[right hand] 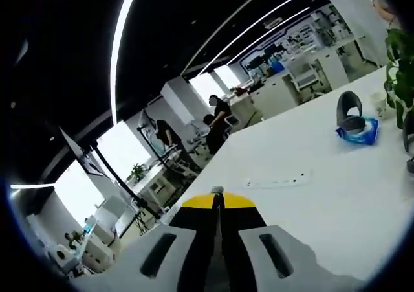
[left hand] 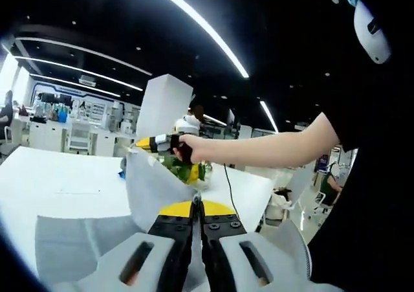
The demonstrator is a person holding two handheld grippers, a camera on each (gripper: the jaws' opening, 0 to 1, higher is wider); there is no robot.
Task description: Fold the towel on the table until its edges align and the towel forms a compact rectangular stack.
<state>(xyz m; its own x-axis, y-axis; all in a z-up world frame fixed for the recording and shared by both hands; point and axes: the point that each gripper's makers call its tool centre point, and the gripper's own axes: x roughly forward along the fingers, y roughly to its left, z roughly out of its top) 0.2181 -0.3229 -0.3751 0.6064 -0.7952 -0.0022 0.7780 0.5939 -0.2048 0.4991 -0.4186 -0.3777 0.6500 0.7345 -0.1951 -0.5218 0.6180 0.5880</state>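
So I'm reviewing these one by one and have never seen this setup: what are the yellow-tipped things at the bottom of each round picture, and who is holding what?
There is no robot here: a person carries a hand-held two-jaw gripper in each hand, with a fisheye camera riding on each. The left gripper view looks along the left gripper, whose yellow-tipped jaws are closed on the grey towel, lifting its edge above the white table. In that view the person's hand holds the right gripper, which pinches the towel's far upper corner, so the cloth hangs stretched between the two. A green plant stands behind it. The right gripper view looks along the right gripper, jaws closed; the cloth itself is hard to make out there. On the table beyond lie a blue object and a pale strip.
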